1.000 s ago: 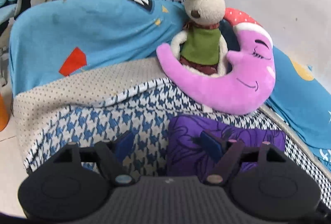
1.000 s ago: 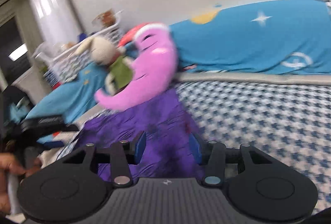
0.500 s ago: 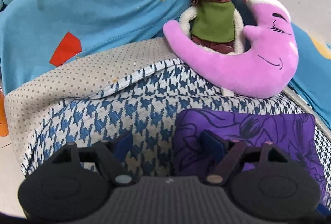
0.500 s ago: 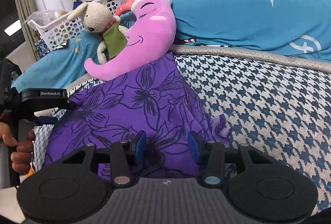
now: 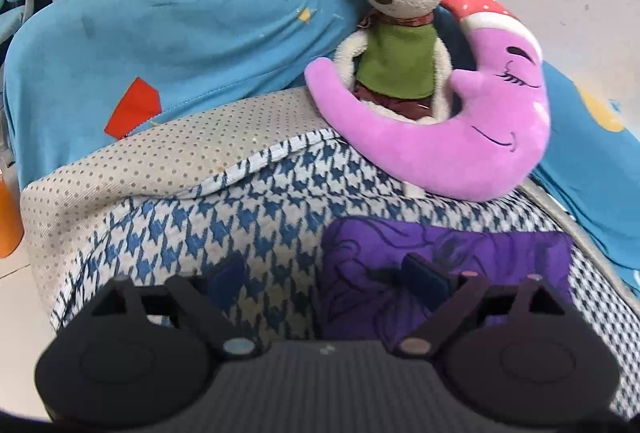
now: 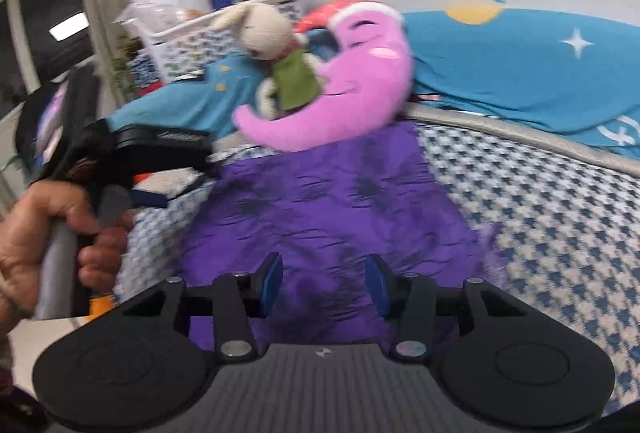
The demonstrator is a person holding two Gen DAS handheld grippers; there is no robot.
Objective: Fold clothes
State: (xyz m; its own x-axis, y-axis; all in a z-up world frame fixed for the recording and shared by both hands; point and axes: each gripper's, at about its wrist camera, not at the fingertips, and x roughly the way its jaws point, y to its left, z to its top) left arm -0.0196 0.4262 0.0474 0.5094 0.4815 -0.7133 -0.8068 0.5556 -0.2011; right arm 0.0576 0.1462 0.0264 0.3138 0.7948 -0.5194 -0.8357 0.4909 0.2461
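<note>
Both tongs (image 5: 326, 281) (image 6: 324, 283): black bodies, ribbed grey centre, 2 blue-padded fingers (image 6: 269, 279), silver pivot screws.

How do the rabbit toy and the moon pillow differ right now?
The rabbit toy is beige in a green vest; the moon pillow is pink with a red cap. The rabbit toy sits upright, cradled in the pillow's curve; the moon pillow rests on the houndstooth cover. Both are plush.
</note>
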